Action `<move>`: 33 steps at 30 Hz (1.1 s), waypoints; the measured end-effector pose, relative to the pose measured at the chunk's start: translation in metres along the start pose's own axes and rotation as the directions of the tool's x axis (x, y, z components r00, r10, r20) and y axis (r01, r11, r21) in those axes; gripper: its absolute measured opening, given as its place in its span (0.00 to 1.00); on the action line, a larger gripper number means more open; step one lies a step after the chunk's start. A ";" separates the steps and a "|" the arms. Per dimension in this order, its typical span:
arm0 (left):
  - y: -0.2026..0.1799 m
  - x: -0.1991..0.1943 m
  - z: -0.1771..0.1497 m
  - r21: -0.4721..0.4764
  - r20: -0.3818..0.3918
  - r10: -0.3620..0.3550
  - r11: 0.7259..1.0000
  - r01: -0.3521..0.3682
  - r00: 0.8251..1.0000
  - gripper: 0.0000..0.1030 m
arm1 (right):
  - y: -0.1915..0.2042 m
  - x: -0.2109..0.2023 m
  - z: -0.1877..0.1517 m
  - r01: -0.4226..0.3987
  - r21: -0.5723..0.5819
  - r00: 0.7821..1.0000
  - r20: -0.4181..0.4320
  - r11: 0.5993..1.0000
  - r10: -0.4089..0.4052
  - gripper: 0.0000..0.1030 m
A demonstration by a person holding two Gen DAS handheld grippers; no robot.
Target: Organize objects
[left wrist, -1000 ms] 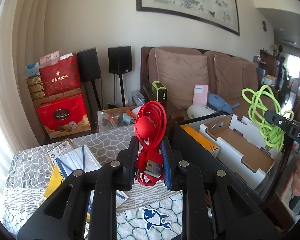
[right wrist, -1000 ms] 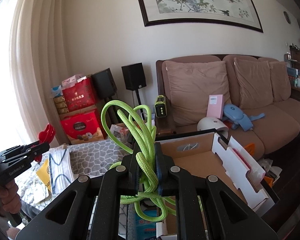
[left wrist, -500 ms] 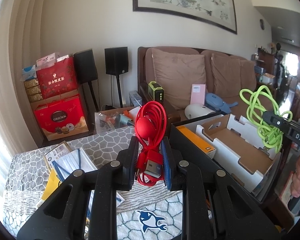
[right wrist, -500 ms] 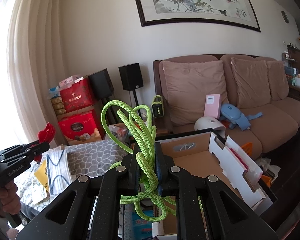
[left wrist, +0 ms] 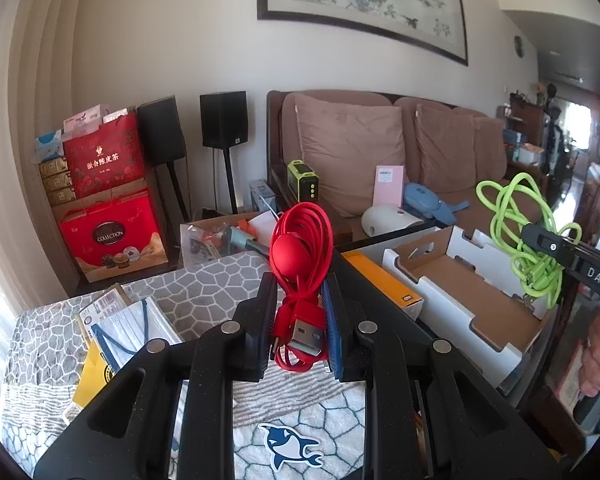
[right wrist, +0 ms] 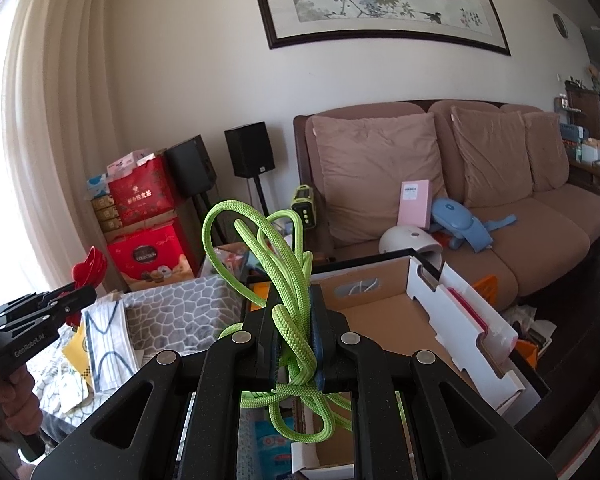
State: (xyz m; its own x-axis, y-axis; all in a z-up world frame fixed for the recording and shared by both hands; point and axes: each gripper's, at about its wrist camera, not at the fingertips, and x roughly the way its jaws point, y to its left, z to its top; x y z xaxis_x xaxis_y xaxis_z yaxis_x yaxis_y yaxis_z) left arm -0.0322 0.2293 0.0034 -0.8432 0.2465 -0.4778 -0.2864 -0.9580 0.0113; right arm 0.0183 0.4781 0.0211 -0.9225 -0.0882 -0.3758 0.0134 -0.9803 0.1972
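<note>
My left gripper (left wrist: 299, 312) is shut on a coiled red USB cable (left wrist: 300, 248) and holds it above the table with the grey stone-pattern cloth (left wrist: 204, 284). My right gripper (right wrist: 294, 320) is shut on a bundled lime-green braided cable (right wrist: 272, 248) and holds it above the near end of an open white cardboard box (right wrist: 456, 312). The box also shows in the left wrist view (left wrist: 460, 292), right of my left gripper, with the green cable (left wrist: 520, 232) hanging over its far side. The left gripper with the red cable (right wrist: 88, 264) shows at the left of the right wrist view.
Face masks and papers (left wrist: 116, 328) lie on the left of the table. An orange box (left wrist: 384, 284) sits beside the white box. A sofa (left wrist: 380, 152), speakers (left wrist: 224, 120) and red gift bags (left wrist: 108, 200) stand behind. A blue packet (right wrist: 272, 444) lies below my right gripper.
Both grippers keep their cables. The views have shifted slightly, with the scene sliding a little left and down in both; the cables have not moved within the fingers.
</note>
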 end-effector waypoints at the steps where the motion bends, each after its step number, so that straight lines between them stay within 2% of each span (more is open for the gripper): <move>1: -0.001 0.000 0.000 0.002 0.002 -0.001 1.000 0.001 1.000 0.20 | -0.001 0.000 0.000 0.000 0.002 1.000 0.000 1.000 0.000 0.11; 17: -0.019 0.004 0.005 0.045 0.012 -0.028 0.999 0.028 1.000 0.20 | -0.010 0.001 0.000 0.013 0.043 1.000 -0.018 0.999 -0.012 0.11; 33: -0.028 0.006 0.009 0.041 0.017 -0.040 0.998 0.039 0.999 0.20 | -0.020 -0.001 0.000 0.028 0.060 1.000 -0.010 0.998 -0.027 0.11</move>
State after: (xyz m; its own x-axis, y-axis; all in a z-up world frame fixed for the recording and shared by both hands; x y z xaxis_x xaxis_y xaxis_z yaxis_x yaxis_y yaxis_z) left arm -0.0336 0.2592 0.0079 -0.8385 0.2868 -0.4633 -0.3377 -0.9408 0.0288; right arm 0.0189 0.4975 0.0172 -0.9187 -0.0631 -0.3899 -0.0355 -0.9699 0.2407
